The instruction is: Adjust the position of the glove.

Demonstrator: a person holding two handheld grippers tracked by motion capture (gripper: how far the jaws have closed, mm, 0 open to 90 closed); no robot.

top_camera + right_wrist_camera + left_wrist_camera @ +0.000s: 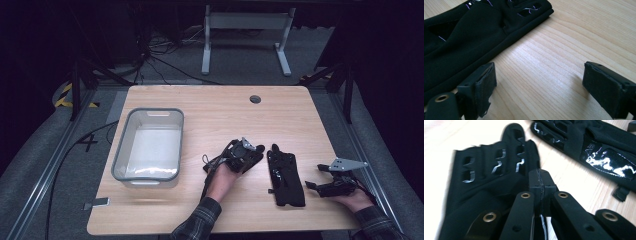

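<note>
Left gripper (541, 182), jaws pinched on a limp black fabric glove (491, 187); right gripper (539, 87) spread, empty; thin hold risks the glove slipping free.

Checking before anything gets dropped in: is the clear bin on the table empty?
Empty. The high view shows the bin's bare pale bottom, with both gloves lying outside on the table.

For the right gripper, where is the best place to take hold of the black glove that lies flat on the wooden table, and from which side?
Probably the near long edge of the flat black fabric glove. The right gripper stands open beside it, so it could slide in low from the glove's right and pinch that thin edge, which lies flat on the light wooden table.
</note>
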